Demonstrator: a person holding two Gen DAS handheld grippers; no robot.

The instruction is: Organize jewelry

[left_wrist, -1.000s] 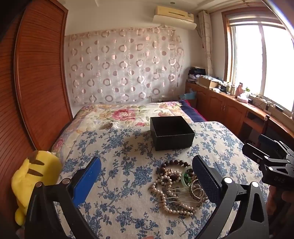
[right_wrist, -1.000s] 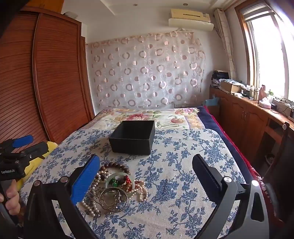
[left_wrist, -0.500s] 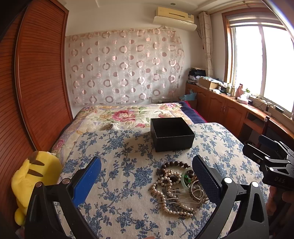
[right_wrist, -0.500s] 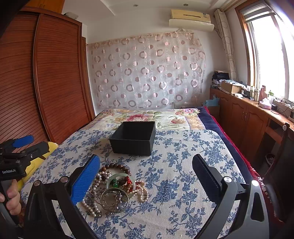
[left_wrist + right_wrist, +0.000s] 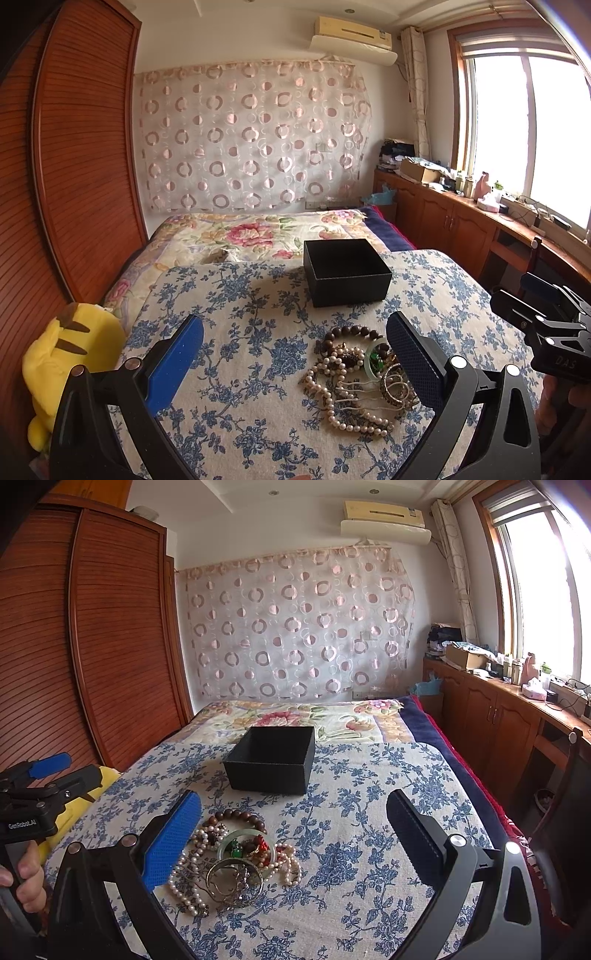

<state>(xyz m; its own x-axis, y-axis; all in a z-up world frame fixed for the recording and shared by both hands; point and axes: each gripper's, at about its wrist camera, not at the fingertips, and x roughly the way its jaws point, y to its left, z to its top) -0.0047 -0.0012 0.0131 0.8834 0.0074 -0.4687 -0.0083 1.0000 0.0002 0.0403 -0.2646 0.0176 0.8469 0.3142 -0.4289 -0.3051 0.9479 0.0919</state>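
Observation:
A heap of jewelry [image 5: 360,376] lies on the blue-flowered cloth: pearl strands, a brown bead bracelet, a pale green bangle, metal bangles. It also shows in the right wrist view [image 5: 232,860]. An open, empty black box [image 5: 345,271] stands behind the heap, also in the right wrist view [image 5: 271,762]. My left gripper [image 5: 295,354] is open and empty, with the heap near its right finger. My right gripper [image 5: 295,834] is open and empty, with the heap near its left finger. Each gripper shows at the edge of the other's view.
A yellow plush toy [image 5: 70,354] sits at the bed's left edge beside a wooden wardrobe [image 5: 81,155]. A floral quilt [image 5: 258,232] covers the far half of the bed. Wooden cabinets [image 5: 495,720] with clutter run along the right wall under the window.
Both views have shifted only very slightly. The jewelry and the box lie as before, and both grippers have stayed open.

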